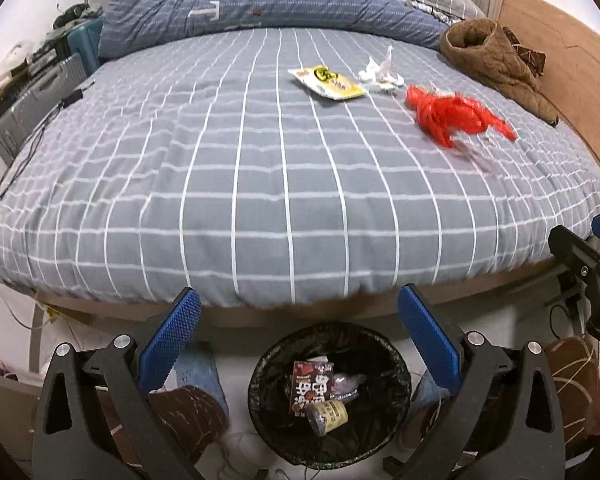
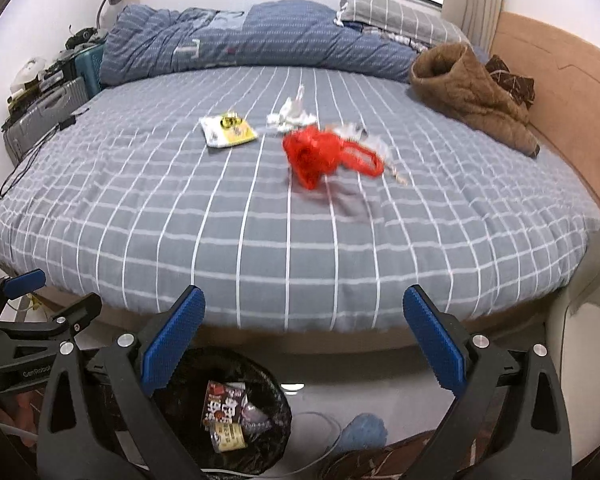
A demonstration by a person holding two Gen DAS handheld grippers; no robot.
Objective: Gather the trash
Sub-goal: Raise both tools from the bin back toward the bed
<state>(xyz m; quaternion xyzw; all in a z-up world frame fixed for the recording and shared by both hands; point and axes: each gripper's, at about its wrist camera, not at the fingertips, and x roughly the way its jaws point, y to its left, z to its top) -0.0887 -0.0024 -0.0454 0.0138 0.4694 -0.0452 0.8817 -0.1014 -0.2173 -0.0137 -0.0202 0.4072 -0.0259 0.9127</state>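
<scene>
Some rubbish is already seen inside the round black-lined waste bin [image 1: 330, 396] on the floor at the foot of the bed: a dark red printed packet [image 1: 311, 387] and a small cup [image 1: 327, 414]. Left on the grey checked bedsheet [image 1: 240, 184] are a crumpled red plastic bag [image 2: 324, 155], a flat yellow-and-white snack wrapper [image 2: 227, 131] and crumpled white paper [image 2: 291, 116]. The left gripper [image 1: 300, 334] and the right gripper [image 2: 304, 338] are held above the bin with jaws spread wide, nothing gripped or touched.
</scene>
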